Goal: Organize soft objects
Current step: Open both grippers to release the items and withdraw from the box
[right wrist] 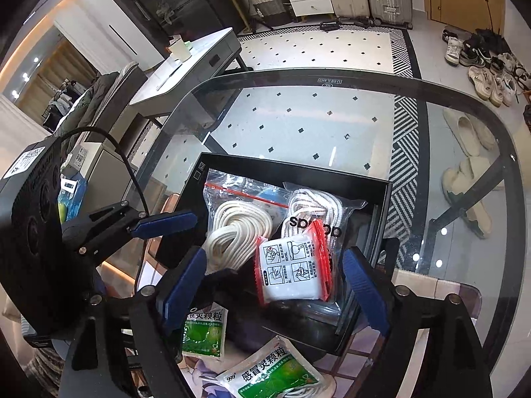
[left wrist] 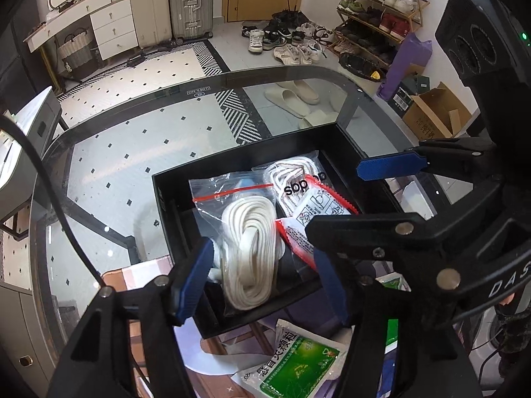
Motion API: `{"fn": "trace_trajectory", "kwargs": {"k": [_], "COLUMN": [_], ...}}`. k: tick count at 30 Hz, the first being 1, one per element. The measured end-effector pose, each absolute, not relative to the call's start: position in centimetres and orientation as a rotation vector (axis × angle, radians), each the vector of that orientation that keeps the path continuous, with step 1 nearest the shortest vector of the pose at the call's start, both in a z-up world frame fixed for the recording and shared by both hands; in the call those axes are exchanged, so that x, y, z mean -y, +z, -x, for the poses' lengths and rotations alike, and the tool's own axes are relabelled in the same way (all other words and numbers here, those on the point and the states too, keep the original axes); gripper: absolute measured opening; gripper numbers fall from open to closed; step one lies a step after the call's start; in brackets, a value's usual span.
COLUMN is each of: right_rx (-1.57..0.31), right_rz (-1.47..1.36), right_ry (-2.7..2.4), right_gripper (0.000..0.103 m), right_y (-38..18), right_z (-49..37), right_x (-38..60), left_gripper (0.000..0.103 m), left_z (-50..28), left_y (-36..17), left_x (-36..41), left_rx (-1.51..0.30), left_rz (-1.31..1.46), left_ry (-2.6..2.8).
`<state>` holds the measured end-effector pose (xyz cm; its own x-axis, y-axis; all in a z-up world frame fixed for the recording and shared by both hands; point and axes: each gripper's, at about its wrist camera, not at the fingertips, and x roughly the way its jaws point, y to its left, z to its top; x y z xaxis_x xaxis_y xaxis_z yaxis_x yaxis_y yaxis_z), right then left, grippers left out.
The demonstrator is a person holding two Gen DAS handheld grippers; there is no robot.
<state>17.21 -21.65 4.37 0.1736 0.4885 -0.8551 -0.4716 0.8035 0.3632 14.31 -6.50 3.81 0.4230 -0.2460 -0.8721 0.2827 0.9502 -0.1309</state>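
red-edged packet [right wrist: 292, 270] lies upright in black box [right wrist: 381, 212], long axis pointing away.

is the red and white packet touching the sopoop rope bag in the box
Touching: the right wrist view shows the red and white packet lying across the sopoop rope bag, covering its label.

The worktop [right wrist: 298, 126] is clear, glossy glass. A matt black box [right wrist: 381, 212] holds white woven cord [right wrist: 229, 232] in shiny clear plastic bags [right wrist: 245, 185]. Blue ribbed pads line the matt black plastic fingers [right wrist: 182, 285].
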Motion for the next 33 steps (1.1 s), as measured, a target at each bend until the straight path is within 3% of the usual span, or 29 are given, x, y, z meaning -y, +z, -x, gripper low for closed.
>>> {"fn": "trace_trajectory", "kwargs": {"k": [2, 9, 10, 11, 33], "right_rx": [-1.212, -1.196, -1.192, -1.192, -1.186], "right_rz": [-0.019, -0.012, -0.009, -0.007, -0.05], "right_ry": [0.683, 0.674, 0.671, 0.666, 0.644], "right_gripper": [0.088, 0.096, 0.096, 0.096, 0.102], "right_y": [4.8, 6.2, 6.4, 6.6, 7.9], "right_z": [-16.9, -15.9, -15.7, -15.4, -10.4], "right_x": [21.9, 22.8, 22.9, 23.0, 25.4], "left_gripper": [0.078, 0.086, 0.098, 0.103, 0.103], "left_z": [-14.0, -12.7, -12.5, -12.3, -7.7], "left_y": [4.2, 5.4, 5.5, 5.7, 6.4], "left_x": [6.3, 6.0, 5.9, 5.7, 4.9], "left_rx": [-1.074, -1.039, -1.032, -1.022, -0.973], "left_rz": [-0.032, -0.047, -0.044, -0.038, -0.039], "left_ry": [-0.336, -0.328, -0.323, -0.323, -0.302]}}
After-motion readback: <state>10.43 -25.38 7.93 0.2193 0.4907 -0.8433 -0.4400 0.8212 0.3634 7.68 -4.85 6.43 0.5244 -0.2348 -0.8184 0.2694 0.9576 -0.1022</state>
